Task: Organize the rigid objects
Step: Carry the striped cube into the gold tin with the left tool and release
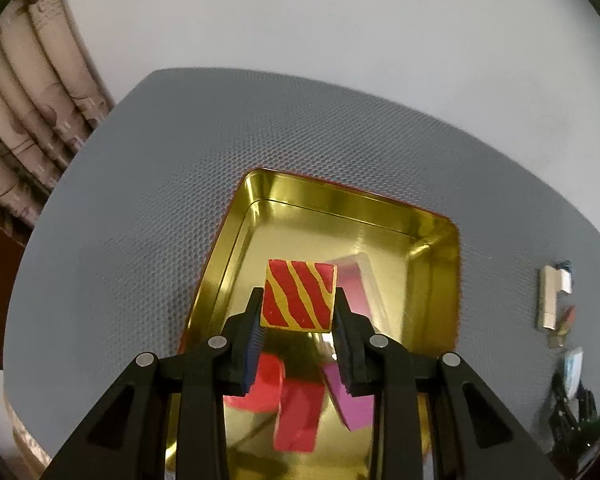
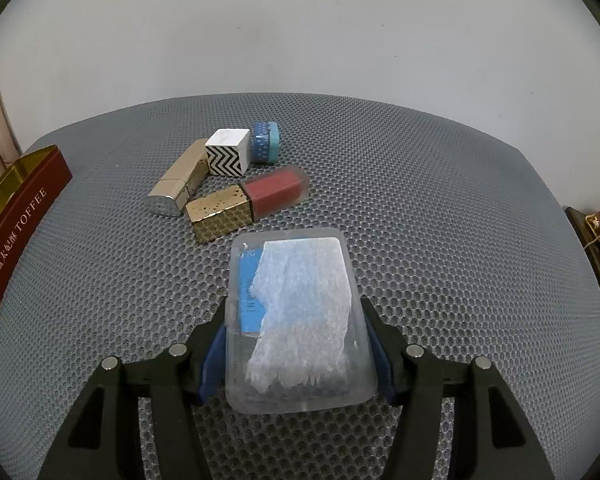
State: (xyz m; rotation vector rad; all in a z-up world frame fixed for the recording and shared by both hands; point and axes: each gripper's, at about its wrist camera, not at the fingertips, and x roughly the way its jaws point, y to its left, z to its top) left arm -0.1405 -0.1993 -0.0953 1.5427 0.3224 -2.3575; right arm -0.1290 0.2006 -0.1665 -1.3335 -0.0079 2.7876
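Block (image 1: 299, 295), striped, stiff and light: your left gripper (image 1: 298, 310) is clamping its side faces, hanging it over the gold tin (image 1: 440, 248). Your right gripper (image 2: 296, 336) is squeezing the clear plastic case (image 2: 296, 320), slick-walled, by its long edges, above the mat (image 2: 460, 240).

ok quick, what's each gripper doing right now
left gripper: shut on the red-and-yellow striped cube, above the gold tin.
right gripper: shut on the clear plastic case.
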